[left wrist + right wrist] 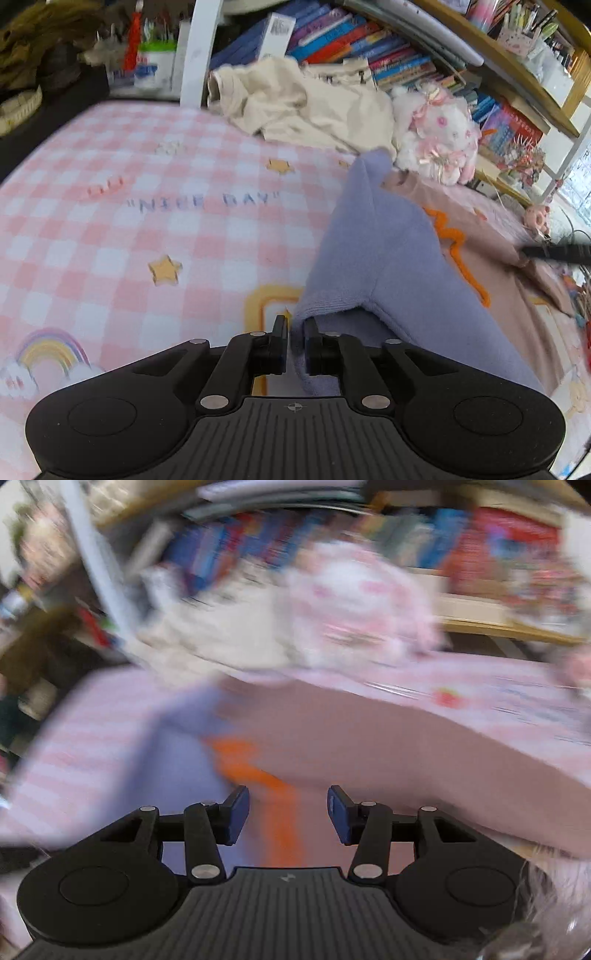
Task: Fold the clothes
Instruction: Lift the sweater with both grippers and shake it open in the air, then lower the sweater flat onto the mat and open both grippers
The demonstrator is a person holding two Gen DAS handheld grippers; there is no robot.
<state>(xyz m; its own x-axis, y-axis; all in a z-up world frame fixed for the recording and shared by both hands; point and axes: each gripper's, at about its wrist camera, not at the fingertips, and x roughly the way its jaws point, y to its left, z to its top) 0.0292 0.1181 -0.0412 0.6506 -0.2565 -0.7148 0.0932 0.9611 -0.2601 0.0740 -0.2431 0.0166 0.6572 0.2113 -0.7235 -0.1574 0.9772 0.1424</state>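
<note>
A bed [110, 229] under a soft pink-and-white checked sheet printed with stars and a rainbow fills the near scene; crowded bookshelves [369, 48] stand behind. A fleecy lavender-and-pink garment [388, 258] with orange stitching lies on its right side, a crumpled cream cloth [295, 103] and fluffy plush [436, 136] beyond. The left claw [295, 328] is nearly closed, pinching the garment's lavender edge. The right claw [288, 805], blurred, gapes above the garment, holding nothing.

Bright daylight; left view mostly sharp, right view motion-blurred; fisheye edges.
</note>
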